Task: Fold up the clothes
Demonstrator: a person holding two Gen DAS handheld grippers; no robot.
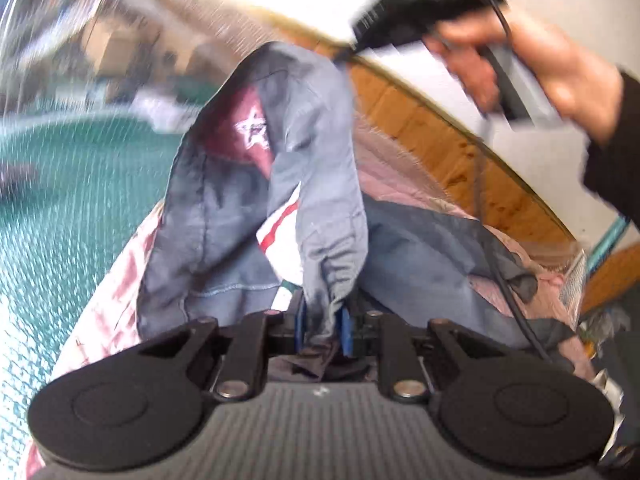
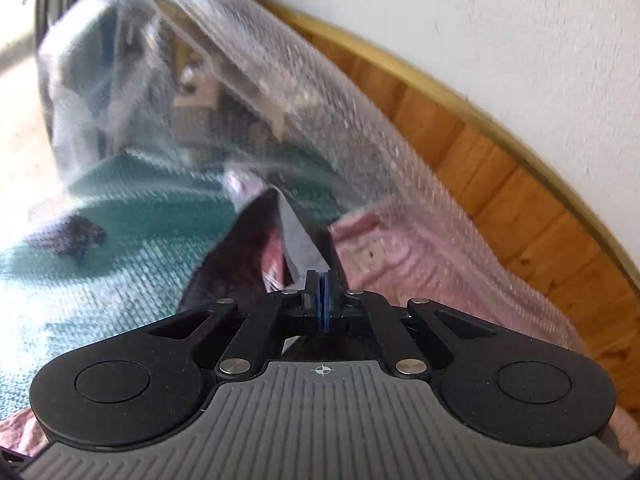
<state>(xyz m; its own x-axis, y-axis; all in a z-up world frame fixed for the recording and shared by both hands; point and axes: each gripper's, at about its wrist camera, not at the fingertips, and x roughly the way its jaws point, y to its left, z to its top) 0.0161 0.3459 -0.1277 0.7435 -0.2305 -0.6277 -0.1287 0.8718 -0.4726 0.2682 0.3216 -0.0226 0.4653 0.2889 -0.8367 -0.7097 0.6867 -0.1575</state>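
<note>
We see the left claw [image 1: 323, 326] pinching a bunched fold of the grey garment [image 1: 256, 200]; the right claw [image 2: 322, 300] is clamped on its edge, apparently lifted above the pink cloth [image 2: 400, 256].

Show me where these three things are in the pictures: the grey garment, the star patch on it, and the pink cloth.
grey garment [image 1: 320, 152]: left wrist view, on the raised grey fold.
star patch [image 1: 252, 132]: left wrist view, on the white star's middle.
pink cloth [image 2: 384, 256]: right wrist view, on its bare part right of the tongs.
</note>
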